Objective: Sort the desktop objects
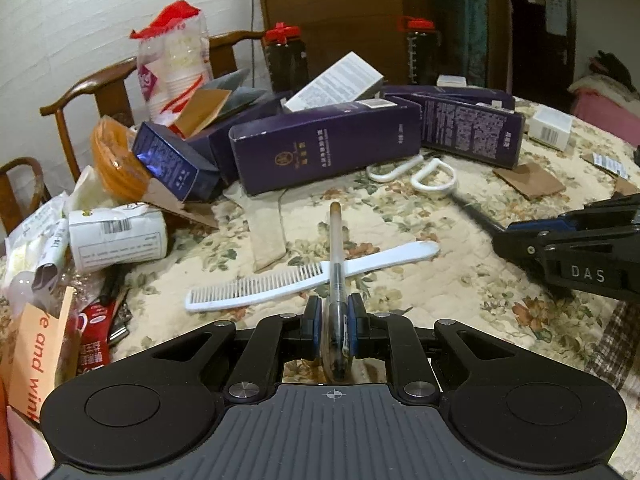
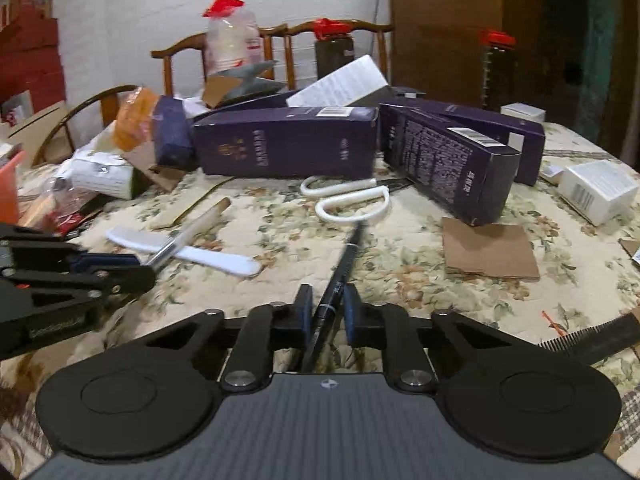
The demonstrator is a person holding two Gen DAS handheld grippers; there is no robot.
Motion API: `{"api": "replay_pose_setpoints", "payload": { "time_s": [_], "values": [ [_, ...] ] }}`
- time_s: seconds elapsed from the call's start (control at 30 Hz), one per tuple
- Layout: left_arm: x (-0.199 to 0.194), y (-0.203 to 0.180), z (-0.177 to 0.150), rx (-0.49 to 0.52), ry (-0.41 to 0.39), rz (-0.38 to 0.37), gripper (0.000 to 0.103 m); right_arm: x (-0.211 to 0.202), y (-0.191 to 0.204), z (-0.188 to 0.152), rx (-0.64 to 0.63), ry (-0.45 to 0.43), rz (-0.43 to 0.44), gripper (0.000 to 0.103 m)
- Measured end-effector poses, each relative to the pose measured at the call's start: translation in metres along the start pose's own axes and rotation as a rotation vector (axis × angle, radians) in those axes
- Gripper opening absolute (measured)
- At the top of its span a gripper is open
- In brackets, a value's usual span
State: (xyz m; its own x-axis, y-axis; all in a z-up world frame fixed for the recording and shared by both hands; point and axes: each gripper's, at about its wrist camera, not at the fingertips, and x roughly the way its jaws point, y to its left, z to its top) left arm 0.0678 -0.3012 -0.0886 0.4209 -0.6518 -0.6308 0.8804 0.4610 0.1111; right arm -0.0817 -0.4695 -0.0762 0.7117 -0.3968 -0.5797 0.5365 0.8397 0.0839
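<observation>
Left gripper (image 1: 334, 316) round clear pen (image 1: 335, 240), right gripper (image 2: 327, 312) round black pen (image 2: 340, 268)

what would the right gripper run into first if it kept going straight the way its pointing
Probably the white-handled scissors: the right gripper is shut on a black pen whose tip points at their nearer handle loop. Depth is unclear, so the tip might pass above it.

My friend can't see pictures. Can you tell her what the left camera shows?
The left tongs grip a clear pen pointing forward over a white comb on a flowery tablecloth. Purple boxes and white-handled scissors lie beyond; the right tongs hold a black pen.
</observation>
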Motion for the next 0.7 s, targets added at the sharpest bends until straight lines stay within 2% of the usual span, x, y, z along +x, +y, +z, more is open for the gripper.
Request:
{"api": "replay_pose_setpoints", "payload": {
  "time_s": [0.27,0.47,0.57,0.6,0.67,0.7],
  "values": [
    [-0.022,0.0,0.006,-0.027,-0.072,-0.04,0.009,-0.023,0.006,0.001,-0.007,-0.042,0.045,0.011],
    [-0.037,0.004,0.002,-0.045,-0.093,-0.013,0.009,-0.043,0.004,0.007,0.0,-0.087,0.07,0.011],
    [-0.026,0.003,0.003,-0.027,-0.038,0.003,0.024,-0.042,0.006,0.007,-0.012,-0.077,0.071,0.011],
    [-0.02,0.001,0.003,-0.013,-0.017,0.008,0.034,-0.039,0.007,0.007,-0.02,-0.068,0.067,0.011],
    [-0.007,-0.002,0.001,-0.002,0.035,0.005,0.027,-0.033,0.007,0.003,-0.024,-0.047,0.063,0.011],
    [-0.002,-0.003,-0.001,0.0,0.042,0.009,0.032,-0.03,0.007,0.001,-0.024,-0.039,0.061,0.011]
  ]
}}
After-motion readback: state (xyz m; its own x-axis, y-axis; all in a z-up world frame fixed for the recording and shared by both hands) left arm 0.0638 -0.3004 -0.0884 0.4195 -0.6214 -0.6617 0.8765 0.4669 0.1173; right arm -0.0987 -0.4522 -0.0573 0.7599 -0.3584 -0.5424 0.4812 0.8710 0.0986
